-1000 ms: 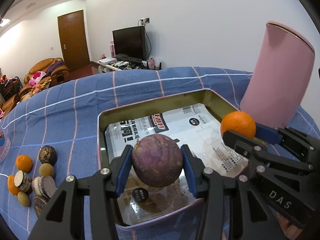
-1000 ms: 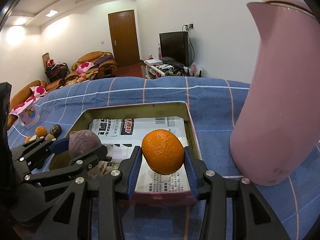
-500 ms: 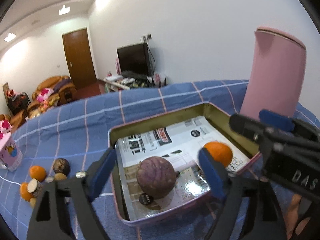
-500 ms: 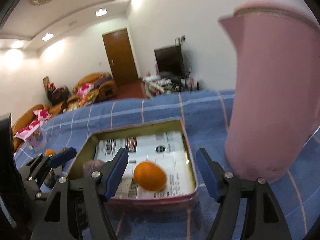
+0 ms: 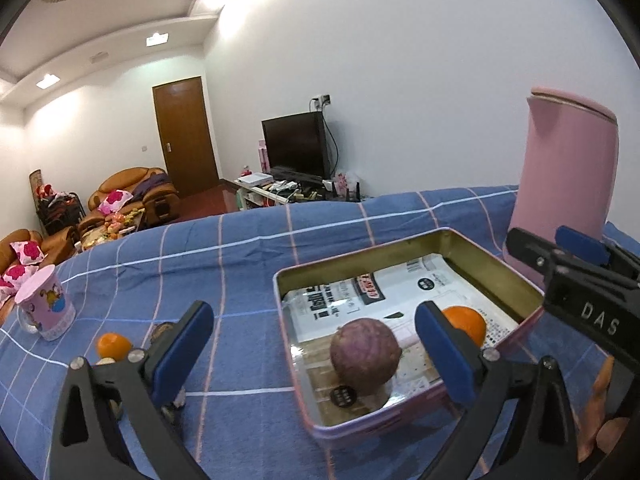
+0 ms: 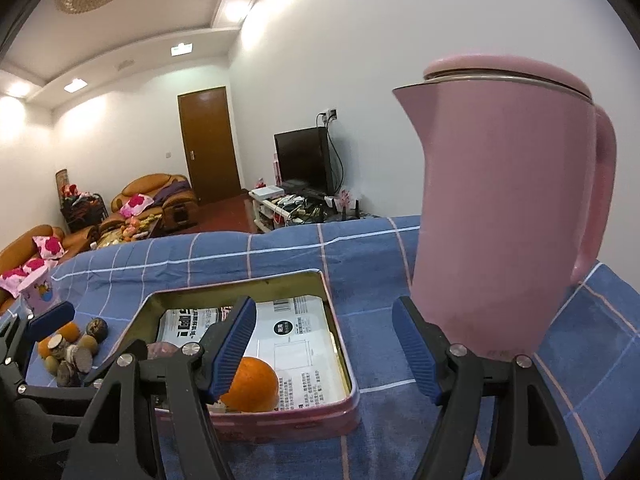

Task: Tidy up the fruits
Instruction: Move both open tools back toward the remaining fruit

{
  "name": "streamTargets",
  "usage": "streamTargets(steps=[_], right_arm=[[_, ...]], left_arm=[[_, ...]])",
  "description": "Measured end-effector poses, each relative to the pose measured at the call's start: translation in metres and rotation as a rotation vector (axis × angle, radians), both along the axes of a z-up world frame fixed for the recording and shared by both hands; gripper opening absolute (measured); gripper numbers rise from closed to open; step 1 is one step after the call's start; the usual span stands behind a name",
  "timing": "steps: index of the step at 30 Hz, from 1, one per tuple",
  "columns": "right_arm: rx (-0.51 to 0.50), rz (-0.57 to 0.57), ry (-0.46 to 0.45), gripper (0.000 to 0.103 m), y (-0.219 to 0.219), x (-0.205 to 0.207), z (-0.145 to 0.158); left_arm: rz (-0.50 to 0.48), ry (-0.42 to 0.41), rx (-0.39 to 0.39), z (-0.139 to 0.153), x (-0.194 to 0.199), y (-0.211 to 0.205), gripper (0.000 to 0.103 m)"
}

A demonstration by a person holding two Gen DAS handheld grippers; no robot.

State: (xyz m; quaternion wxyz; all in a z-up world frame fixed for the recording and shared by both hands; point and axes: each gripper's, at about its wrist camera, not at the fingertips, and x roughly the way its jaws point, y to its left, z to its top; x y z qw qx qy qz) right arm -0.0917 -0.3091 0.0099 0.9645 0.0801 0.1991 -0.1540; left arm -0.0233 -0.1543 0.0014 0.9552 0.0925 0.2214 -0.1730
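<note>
From the left wrist view, the left claw (image 5: pixel 312 344) hangs with its blue-padded fingers spread wide and nothing between them, above the near end of a pink tin tray (image 5: pixel 404 248) that rests on the counter (image 5: pixel 240 256) under a blue checked cloth. One purple passion fruit (image 5: pixel 365 354) lies on the printed paper lining the tray, below and between the two fingers and touching neither; one orange (image 5: pixel 466 322) lies just beyond the right finger, partly hidden by it, also inside the tray. Left of the tray, near the left finger, a second orange (image 5: pixel 113 346) sits on the cloth among a few other small fruits mostly hidden behind the claw, too covered to count. One pink cup (image 5: pixel 45 307) stands further left, and one pink kettle (image 5: pixel 568 176) stands behind the tray's far right corner. The right claw (image 5: pixel 560 256) enters from the right edge. From the right wrist view, the right claw (image 6: pixel 324 348) is likewise spread wide and empty, raised over the tray's (image 6: pixel 344 360) right side. The orange (image 6: pixel 252 384) lies in the tray's near part, just behind the left finger, and the passion fruit (image 6: pixel 162 350) shows only as a sliver behind that finger's arm. The loose pile of small fruits (image 6: pixel 74 352) lies on the cloth left of the tray, roughly seven pieces, beside the left claw's blue tip (image 6: pixel 50 320). The kettle (image 6: pixel 504 216) stands upright just right of the tray.
</note>
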Motion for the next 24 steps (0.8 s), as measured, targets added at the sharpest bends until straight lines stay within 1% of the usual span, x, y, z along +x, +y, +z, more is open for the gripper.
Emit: streamTargets(steps=[5, 10, 17, 24], right_arm=[[-0.003, -0.024, -0.003, 0.072, 0.007, -0.003, 0.001], [0.008, -0.011, 0.005, 0.072, 0.021, -0.004, -0.001], [0.034, 0.047, 0.017, 0.072, 0.052, -0.001, -0.003], [0.033, 0.116, 0.040, 0.072, 0.090, 0.009, -0.007]], left_arm=[[0.019, 0.022, -0.017, -0.002, 0.002, 0.016, 0.103], [0.040, 0.045, -0.024, -0.004, 0.007, 0.031, 0.103], [0.066, 0.062, -0.023, -0.006, 0.011, 0.060, 0.103], [0.104, 0.087, -0.036, -0.008, 0.018, 0.096, 0.103]])
